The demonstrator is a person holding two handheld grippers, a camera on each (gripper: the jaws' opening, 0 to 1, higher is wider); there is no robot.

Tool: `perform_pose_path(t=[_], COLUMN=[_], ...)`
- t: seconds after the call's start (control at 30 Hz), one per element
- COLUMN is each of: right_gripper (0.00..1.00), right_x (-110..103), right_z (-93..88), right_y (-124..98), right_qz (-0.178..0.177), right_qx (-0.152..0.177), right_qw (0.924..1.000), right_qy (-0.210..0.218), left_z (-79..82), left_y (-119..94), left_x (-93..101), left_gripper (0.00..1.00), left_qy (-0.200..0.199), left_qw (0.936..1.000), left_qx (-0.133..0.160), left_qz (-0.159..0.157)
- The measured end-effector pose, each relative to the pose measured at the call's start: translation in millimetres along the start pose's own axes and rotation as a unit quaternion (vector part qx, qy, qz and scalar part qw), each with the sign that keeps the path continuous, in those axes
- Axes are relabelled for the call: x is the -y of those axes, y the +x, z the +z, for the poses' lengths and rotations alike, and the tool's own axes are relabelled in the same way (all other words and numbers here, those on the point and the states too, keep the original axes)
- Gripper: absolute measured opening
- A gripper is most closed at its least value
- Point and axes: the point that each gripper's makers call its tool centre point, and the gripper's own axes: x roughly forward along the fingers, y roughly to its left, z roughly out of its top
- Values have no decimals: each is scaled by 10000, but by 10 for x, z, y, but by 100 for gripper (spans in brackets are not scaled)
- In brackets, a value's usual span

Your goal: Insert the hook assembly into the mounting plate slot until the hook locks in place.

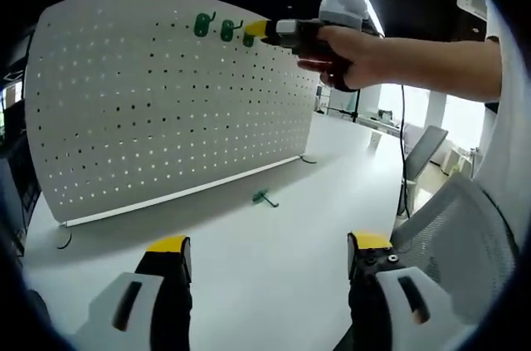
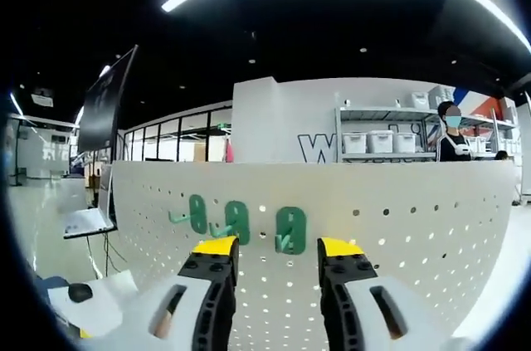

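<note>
Both sets of fingers are open and empty: spare hook [image 1: 264, 197] lies on the counter [image 1: 274, 268] mid-frame, light, stiff and slick plastic, so pinch its flat backplate, while your right gripper [image 2: 278, 253] fronts three hooks seated in the pegboard [image 2: 398, 226].

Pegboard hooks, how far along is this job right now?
Done: two green hooks hang near the top of the white pegboard. In hand: the right gripper is up at the board, its jaws apart around a third green hook already against the holes; whether it has locked cannot be told. Left: one green hook lies on the table, beyond the open, empty left gripper.
</note>
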Motion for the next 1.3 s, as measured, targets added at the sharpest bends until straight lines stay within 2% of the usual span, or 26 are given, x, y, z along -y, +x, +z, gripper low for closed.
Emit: perform_pose_path(t=[0.07,0.37,0.53,0.57,0.8,0.97,1.3], right_gripper=[46,45,45,46,45,45,47], right_x=[-23,5,-4,6,-11,-56,-93], right_z=[12,3,-27,-61,-23,-72,-326], right_y=[5,-22,-55,-57,-93,-228,-562], right_qz=[50,113,428,434,530,733,1010], right_qx=[41,58,70,-15,50,34,-151], right_qw=[10000,9998,9987,9987,9984,9973,9946], right_qy=[71,174,259,251,165,47,173], left_z=[-6,5,8,6,-4,8,24], left_y=[2,-7,-3,-1,4,-2,-12], left_x=[-1,-19,-16,-12,7,2,-19], left_gripper=[79,79,79,79,79,79,79], left_qy=[5,-18,-26,-27,-15,-28,-51], left_qw=[10000,10000,10000,10000,10000,10000,10000], left_qx=[-13,13,23,19,-15,19,57], left_qz=[5,42,27,25,-11,-2,39])
